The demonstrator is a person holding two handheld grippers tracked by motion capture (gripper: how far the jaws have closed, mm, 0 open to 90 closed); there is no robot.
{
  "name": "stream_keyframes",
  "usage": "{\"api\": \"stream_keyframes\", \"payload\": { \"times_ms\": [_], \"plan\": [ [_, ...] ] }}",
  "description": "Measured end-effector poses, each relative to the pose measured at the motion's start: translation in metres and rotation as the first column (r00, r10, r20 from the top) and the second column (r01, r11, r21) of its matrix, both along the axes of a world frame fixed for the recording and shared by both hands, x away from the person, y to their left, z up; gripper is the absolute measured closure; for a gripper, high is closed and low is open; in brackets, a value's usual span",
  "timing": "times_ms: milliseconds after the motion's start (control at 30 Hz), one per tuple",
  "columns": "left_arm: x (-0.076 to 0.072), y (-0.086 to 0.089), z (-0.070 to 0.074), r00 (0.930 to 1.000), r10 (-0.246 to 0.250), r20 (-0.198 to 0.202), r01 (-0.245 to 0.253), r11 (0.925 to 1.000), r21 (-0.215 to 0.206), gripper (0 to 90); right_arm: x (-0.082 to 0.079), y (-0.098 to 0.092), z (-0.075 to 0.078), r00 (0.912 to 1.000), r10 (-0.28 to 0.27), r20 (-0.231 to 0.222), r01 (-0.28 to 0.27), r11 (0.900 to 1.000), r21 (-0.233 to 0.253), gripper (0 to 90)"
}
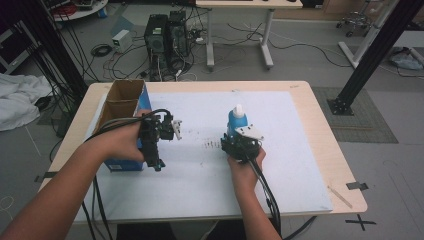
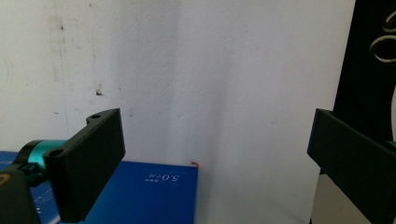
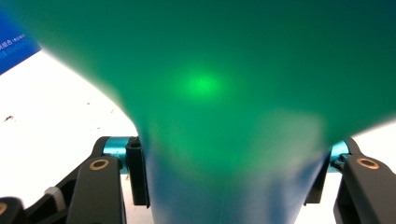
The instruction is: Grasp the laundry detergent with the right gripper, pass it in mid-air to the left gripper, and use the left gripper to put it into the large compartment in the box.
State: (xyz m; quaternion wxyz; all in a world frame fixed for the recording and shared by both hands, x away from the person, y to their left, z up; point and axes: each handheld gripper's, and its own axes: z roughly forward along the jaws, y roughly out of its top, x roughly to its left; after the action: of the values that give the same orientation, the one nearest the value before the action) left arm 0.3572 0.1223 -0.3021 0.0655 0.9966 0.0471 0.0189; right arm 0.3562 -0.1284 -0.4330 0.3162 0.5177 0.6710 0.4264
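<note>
A blue bottle (image 1: 237,120) with a white cap stands upright near the middle of the white sheet (image 1: 200,180). My right gripper (image 1: 241,144) is shut around its lower body from the near side. In the right gripper view the bottle (image 3: 210,93) is a green-blue blur held between the jaws of the right gripper (image 3: 224,186). My left gripper (image 1: 156,145) hovers beside the blue cardboard box (image 1: 122,100). In its own view the left gripper (image 2: 212,135) is wide open over the sheet with nothing between its jaws, and a corner of the box (image 2: 140,196) lies below.
The box is open at the top and sits at the table's left edge (image 1: 82,115). Small dark marks (image 1: 212,145) dot the sheet between the grippers. Computer towers (image 1: 167,37) and cables lie on the floor beyond the table.
</note>
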Motion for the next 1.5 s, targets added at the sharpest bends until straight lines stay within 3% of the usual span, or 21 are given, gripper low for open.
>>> {"api": "stream_keyframes", "payload": {
  "times_ms": [433, 633, 800, 900, 1167, 1433, 1500],
  "plan": [
    [0.001, 0.001, -0.001, 1.0, 0.005, -0.001, -0.005, 1.0, -0.001, 4.1, -0.001, 0.003, 0.0, 0.9998, -0.016, 0.011, 0.016, 1.0, -0.009, 41.1],
    [0.001, 0.001, -0.001, 1.0, 0.005, -0.003, -0.005, 1.0, 0.0, 4.1, -0.002, 0.003, 0.0, 0.9996, -0.007, 0.029, 0.008, 0.999, -0.035, 44.5],
    [0.002, 0.0, -0.002, 1.0, 0.003, -0.005, -0.003, 1.0, 0.0, 4.1, -0.002, -0.002, 0.001, 0.9995, 0.025, 0.02, -0.024, 0.999, -0.028, 45.8],
    [0.004, 0.0, -0.002, 1.0, 0.006, -0.006, -0.006, 1.0, 0.001, 4.1, -0.002, -0.005, 0.002, 0.998, 0.062, 0.013, -0.062, 0.998, 0.002, 45.8],
    [0.006, -0.003, 0.001, 1.0, 0.003, -0.005, -0.003, 1.0, -0.003, 4.1, -0.006, -0.012, 0.008, 0.9927, 0.12, 0.013, -0.12, 0.993, 0.004, 45.8],
    [0.008, -0.007, 0.007, 1.0, 0.001, -0.004, -0.001, 1.0, 0.002, 4.1, -0.014, -0.026, 0.022, 0.9792, 0.199, 0.04, -0.2, 0.98, 0.018, 45.7],
    [0.009, -0.009, 0.008, 1.0, -0.005, -0.005, 0.005, 1.0, 0.001, 4.1, -0.016, -0.031, 0.026, 0.971, 0.236, 0.041, -0.236, 0.971, 0.021, 45.7]
  ]
}}
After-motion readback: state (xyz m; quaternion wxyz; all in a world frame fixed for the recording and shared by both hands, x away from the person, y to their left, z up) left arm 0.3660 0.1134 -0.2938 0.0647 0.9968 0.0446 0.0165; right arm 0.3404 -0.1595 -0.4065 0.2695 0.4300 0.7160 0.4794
